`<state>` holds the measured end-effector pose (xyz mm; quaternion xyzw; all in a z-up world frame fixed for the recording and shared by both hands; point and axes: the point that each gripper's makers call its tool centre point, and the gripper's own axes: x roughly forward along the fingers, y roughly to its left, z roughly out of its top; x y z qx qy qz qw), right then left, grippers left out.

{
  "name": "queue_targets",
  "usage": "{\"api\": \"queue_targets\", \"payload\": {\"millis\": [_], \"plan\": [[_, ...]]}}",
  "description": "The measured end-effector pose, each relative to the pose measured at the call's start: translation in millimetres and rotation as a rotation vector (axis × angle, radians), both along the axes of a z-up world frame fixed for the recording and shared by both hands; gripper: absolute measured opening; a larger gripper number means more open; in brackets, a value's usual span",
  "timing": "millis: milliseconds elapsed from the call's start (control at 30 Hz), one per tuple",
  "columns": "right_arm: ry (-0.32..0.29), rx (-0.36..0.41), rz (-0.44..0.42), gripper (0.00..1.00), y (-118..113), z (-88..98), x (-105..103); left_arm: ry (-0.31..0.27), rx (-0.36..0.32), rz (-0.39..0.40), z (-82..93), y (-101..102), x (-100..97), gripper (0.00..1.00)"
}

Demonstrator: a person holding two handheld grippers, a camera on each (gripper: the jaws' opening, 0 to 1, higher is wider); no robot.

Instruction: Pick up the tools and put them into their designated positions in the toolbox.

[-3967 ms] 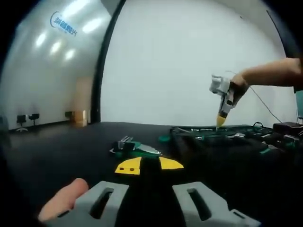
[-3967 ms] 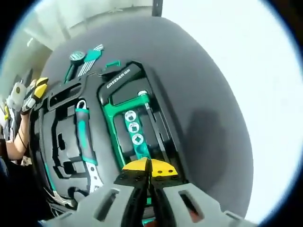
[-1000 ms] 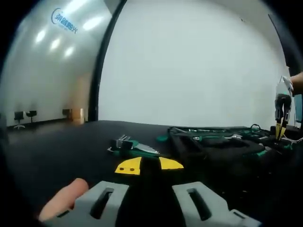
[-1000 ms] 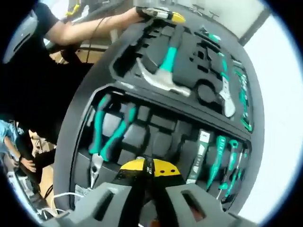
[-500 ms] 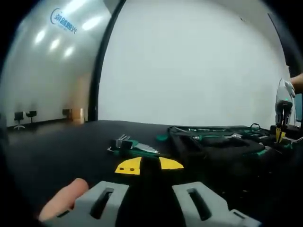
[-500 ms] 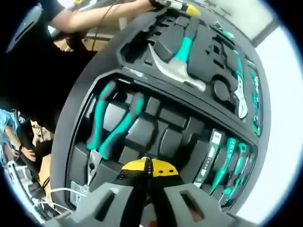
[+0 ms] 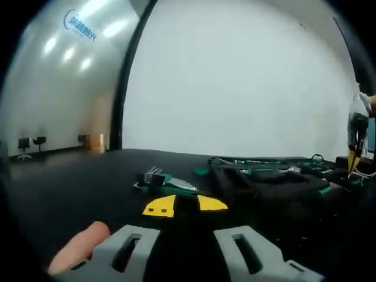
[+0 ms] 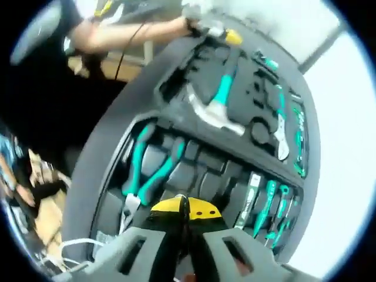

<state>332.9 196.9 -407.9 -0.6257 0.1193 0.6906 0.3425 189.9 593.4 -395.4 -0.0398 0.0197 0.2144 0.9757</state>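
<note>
Toolbox point(image 7: 264, 176) sits ahead-right of the left gripper point(image 7: 185, 205) on the black table point(image 7: 70, 188); loose green-handled tools point(image 7: 167, 183) lie just beyond its yellow tips. Left jaws together, nothing between them. Right gripper point(image 7: 352, 161) hangs over the box's far end.

Right gripper view: right gripper point(image 8: 187, 211) hovers over the toolbox point(image 8: 176, 170), jaws together, nothing clamped. Pliers point(image 8: 147, 170) sit just ahead-left, screwdrivers point(image 8: 270, 205) ahead-right, hammer point(image 8: 214, 108) and wrench point(image 8: 282, 132) farther out. Left gripper point(image 8: 226, 36) is at the far edge.
</note>
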Motion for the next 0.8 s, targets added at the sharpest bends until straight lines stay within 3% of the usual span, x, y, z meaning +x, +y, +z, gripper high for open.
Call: {"api": "queue_targets", "payload": {"millis": [67,167,233,333,433,533,633,733,800], "plan": [[-0.028,0.063,0.009,0.00,3.9,0.7,-3.6,0.001,0.002,0.000,0.2,-1.9,-0.4,0.14],[-0.005,0.074,0.012,0.03,0.2,2.7,-11.5,0.005,0.004,0.000,0.4,-6.2,-1.4,0.14],[0.034,0.030,0.004,0.13,-10.1,-0.5,-20.0,0.008,0.007,0.001,0.8,-10.8,-2.8,0.14],[0.041,-0.002,0.026,0.11,-17.2,-1.2,-25.8,0.012,0.008,0.002,0.7,-13.5,-3.7,0.14],[0.120,0.026,0.008,0.10,-11.8,10.0,-35.9,0.012,0.008,0.003,0.4,-12.8,-3.7,0.14],[0.193,0.093,-0.148,0.06,2.7,20.0,-17.9,0.011,0.008,0.003,0.5,-13.3,-4.0,0.14],[0.349,0.020,-0.277,0.07,-5.8,11.2,-13.4,0.011,0.007,0.003,0.5,-13.7,-4.1,0.14],[0.399,0.039,-0.291,0.07,-1.5,2.4,-1.0,0.011,0.007,0.002,0.9,-14.9,-4.6,0.14],[0.447,0.025,-0.304,0.07,-2.8,0.9,-5.3,0.012,0.007,0.001,0.5,-12.9,-3.5,0.14]]}}
